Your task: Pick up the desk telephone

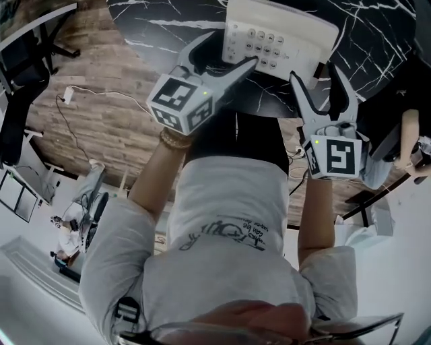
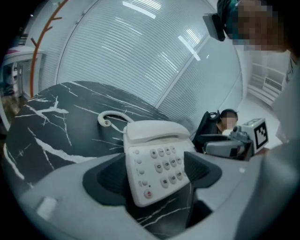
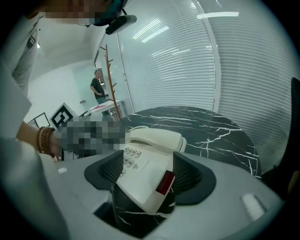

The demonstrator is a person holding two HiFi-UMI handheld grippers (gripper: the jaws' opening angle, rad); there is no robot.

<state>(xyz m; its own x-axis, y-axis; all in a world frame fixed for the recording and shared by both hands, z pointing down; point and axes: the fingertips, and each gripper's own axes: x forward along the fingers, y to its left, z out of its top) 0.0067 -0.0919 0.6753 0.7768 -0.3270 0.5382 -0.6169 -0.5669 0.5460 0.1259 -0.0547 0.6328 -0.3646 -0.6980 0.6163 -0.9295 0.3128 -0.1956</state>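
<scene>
A white desk telephone (image 1: 276, 34) rests on a black marble table (image 1: 168, 13), handset on its cradle and coiled cord (image 2: 110, 119) behind it. My left gripper (image 1: 234, 48) is at the phone's left front corner with its jaws wide apart. In the left gripper view the telephone (image 2: 154, 159) shows between the dark pads, with gaps on both sides. My right gripper (image 1: 314, 73) is at the phone's right front corner, also open. In the right gripper view the telephone (image 3: 145, 159), with a red patch (image 3: 165, 183) on its side, lies between the pads untouched.
The table's rounded edge (image 1: 269, 111) runs just under both grippers, above a wooden floor (image 1: 101, 101) with a trailing cable (image 1: 74, 114). A person (image 2: 228, 119) sits beyond the table. A coat stand (image 3: 110, 79) and a standing person (image 3: 97, 86) are far off.
</scene>
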